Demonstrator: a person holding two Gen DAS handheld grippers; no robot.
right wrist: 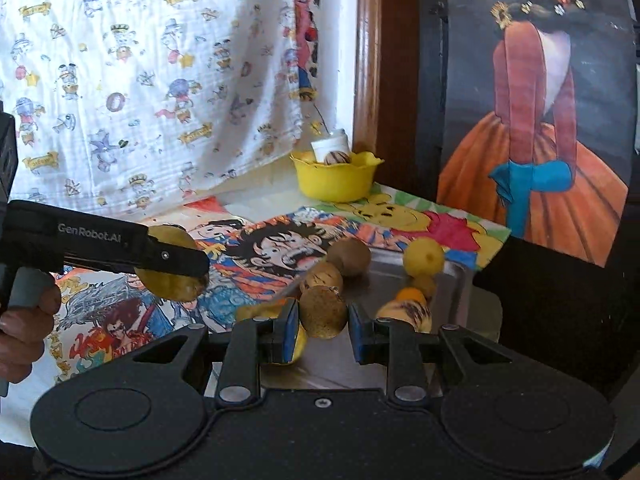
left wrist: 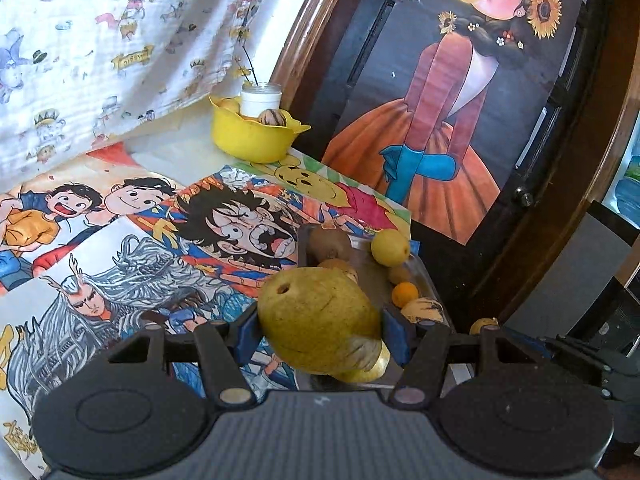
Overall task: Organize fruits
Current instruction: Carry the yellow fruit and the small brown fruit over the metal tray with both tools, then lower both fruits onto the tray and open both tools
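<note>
My left gripper (left wrist: 320,330) is shut on a large yellow-green pear (left wrist: 316,320) and holds it above the near end of a metal tray (left wrist: 424,276). In the right wrist view the left gripper (right wrist: 176,262) shows from the side, with the pear (right wrist: 170,276) lifted over the cartoon mat. My right gripper (right wrist: 323,330) has a brown kiwi (right wrist: 323,312) between its blue pads over the tray (right wrist: 460,280). The tray holds another kiwi (right wrist: 350,256), a lemon (right wrist: 423,257), a small orange (right wrist: 410,295) and striped yellow fruits (right wrist: 408,314). A yellow bowl (right wrist: 336,180) stands at the back.
The yellow bowl (left wrist: 252,136) holds a white jar (left wrist: 260,100), a striped fruit (left wrist: 272,117) and a yellow fruit. Cartoon drawings (left wrist: 120,248) cover the table. A printed cloth (left wrist: 120,40) hangs behind. A dark cabinet with a girl poster (left wrist: 460,120) stands right of the tray.
</note>
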